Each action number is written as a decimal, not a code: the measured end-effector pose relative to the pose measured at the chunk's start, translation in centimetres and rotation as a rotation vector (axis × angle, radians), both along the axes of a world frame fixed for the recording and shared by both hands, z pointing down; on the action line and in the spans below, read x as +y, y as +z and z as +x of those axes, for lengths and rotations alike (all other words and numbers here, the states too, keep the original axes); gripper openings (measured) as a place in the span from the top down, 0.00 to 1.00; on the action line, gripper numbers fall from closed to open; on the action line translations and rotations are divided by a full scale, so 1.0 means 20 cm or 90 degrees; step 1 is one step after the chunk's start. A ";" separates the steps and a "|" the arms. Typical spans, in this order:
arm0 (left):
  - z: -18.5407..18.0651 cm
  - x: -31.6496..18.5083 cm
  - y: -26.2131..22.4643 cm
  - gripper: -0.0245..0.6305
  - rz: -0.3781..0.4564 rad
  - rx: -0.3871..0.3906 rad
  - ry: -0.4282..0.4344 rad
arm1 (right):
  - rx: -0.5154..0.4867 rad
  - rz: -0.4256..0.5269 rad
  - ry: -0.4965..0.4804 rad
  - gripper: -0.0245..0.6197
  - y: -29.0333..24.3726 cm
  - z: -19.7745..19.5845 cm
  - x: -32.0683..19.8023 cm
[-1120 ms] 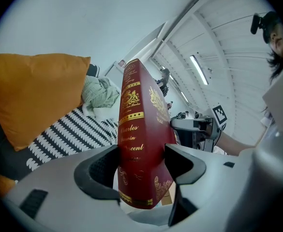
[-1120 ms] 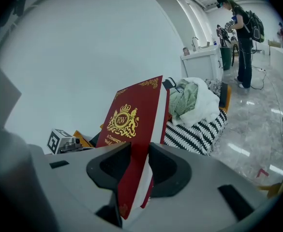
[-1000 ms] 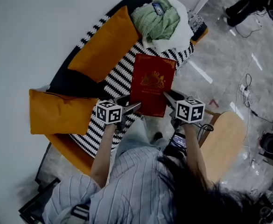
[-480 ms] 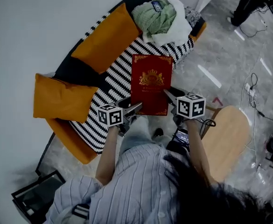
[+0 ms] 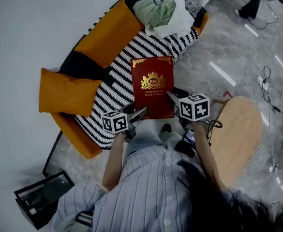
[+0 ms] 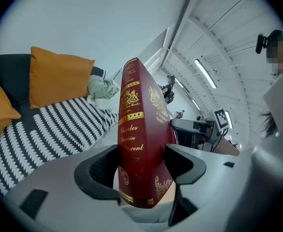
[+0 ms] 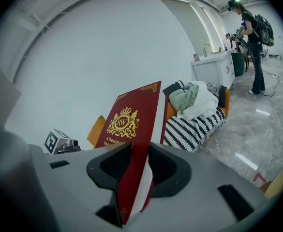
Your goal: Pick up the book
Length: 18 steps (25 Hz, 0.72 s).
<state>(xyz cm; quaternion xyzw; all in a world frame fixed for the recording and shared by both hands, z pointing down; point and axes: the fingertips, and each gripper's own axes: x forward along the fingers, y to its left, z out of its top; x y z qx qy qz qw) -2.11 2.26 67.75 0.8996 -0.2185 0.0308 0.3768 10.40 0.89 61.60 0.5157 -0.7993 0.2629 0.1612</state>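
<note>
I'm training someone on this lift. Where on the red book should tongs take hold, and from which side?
Take the red book at its two bottom corners, coming from the cover's bottom edge: left tongs across the spine, right tongs across the page edge, as both clamp it now. It is a flat, stiff slab; two spread grips should stop it tipping.

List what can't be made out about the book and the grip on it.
- Head view: the title lines under the crest on the book are too small to read with certainty.
- Head view: the lower jaw of the left gripper and of the right gripper is hidden beneath the book.
- Right gripper view: the title's lower lines are cut off by that gripper's own body.
- Left gripper view: the front cover is seen nearly edge-on.
</note>
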 end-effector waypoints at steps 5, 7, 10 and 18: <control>-0.04 0.10 -0.04 0.49 0.011 -0.022 -0.005 | -0.044 0.002 0.004 0.78 0.00 -0.02 0.11; -0.06 0.13 -0.02 0.49 0.011 -0.030 -0.002 | -0.055 -0.003 0.007 0.78 0.03 -0.03 0.14; -0.10 0.15 0.01 0.49 0.012 -0.046 0.001 | -0.066 -0.012 0.006 0.78 0.08 -0.07 0.17; -0.26 0.26 0.13 0.49 -0.016 -0.039 -0.015 | -0.071 -0.033 -0.005 0.78 0.21 -0.22 0.24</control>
